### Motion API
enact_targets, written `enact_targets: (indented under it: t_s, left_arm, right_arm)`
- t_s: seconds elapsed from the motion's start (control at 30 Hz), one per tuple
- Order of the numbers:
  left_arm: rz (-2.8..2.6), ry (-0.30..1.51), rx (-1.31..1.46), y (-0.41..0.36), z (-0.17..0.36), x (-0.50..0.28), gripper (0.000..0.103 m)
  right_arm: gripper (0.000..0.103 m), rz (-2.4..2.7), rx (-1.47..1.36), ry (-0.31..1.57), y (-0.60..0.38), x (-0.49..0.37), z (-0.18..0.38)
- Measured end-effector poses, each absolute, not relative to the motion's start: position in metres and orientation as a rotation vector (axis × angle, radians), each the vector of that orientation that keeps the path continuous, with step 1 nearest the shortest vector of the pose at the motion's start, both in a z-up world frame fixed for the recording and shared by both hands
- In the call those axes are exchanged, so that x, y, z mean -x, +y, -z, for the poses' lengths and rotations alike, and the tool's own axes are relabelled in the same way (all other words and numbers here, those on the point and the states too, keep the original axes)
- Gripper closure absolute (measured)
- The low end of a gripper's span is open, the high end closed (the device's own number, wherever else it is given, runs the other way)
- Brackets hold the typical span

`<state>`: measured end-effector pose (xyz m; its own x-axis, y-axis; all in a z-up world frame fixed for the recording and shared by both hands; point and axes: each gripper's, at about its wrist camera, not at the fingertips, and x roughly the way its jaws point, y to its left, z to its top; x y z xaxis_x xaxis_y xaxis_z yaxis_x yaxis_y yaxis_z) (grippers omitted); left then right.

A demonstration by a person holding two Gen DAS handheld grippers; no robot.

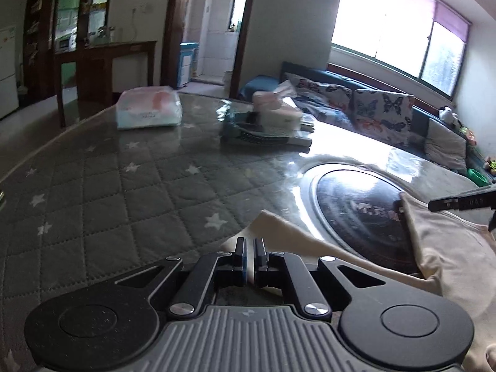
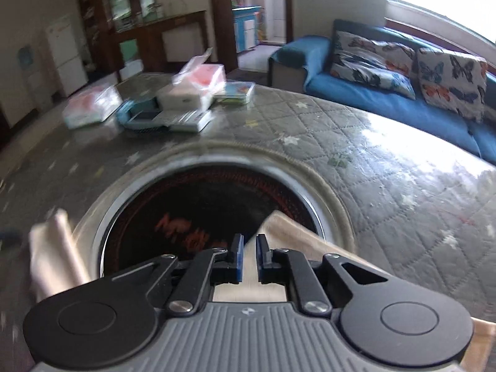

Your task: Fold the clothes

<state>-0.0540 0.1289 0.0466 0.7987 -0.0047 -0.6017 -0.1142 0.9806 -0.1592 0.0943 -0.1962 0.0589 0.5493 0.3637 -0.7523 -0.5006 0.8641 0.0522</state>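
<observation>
In the lower centre of the left wrist view, the left gripper (image 1: 250, 249) has its jaws drawn nearly together on a corner of the beige garment (image 1: 443, 241), which spreads rightward to the lower right of the frame. In the right wrist view, the right gripper (image 2: 250, 248) shows a narrow gap between its jaws, with the garment's pale fabric (image 2: 297, 235) lying between and below them; whether they pinch it I cannot tell. The cloth drapes over the near edge of a round dark cooktop (image 2: 201, 214) set into the bench (image 2: 387, 167), which wears a grey quilted cover with stars. A tissue pack (image 1: 148, 110) sits at upper left, a stack of boxes (image 2: 173, 108) beside it. A blue sofa (image 2: 372, 93) with butterfly cushions (image 2: 449, 83) fills the upper right.
</observation>
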Motion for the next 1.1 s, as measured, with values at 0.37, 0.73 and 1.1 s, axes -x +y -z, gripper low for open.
enact_targets:
  t_s: [0.37,0.73,1.1]
  left_arm:
    - [0.000,0.696,0.101,0.095,-0.036,0.017,0.098]
    - [-0.081,0.739,0.057,0.103,-0.025,0.006,0.095]
    - [0.112,0.665,0.012,0.040,-0.058,0.031,0.095]
  right_arm:
    - [0.091,-0.728,0.363,0.866,-0.179,0.006,-0.047]
    - [0.080,-0.803,0.434,0.850,-0.188,0.065,-0.047]
    - [0.080,-0.681,0.394,0.969,-0.259,0.119,-0.044]
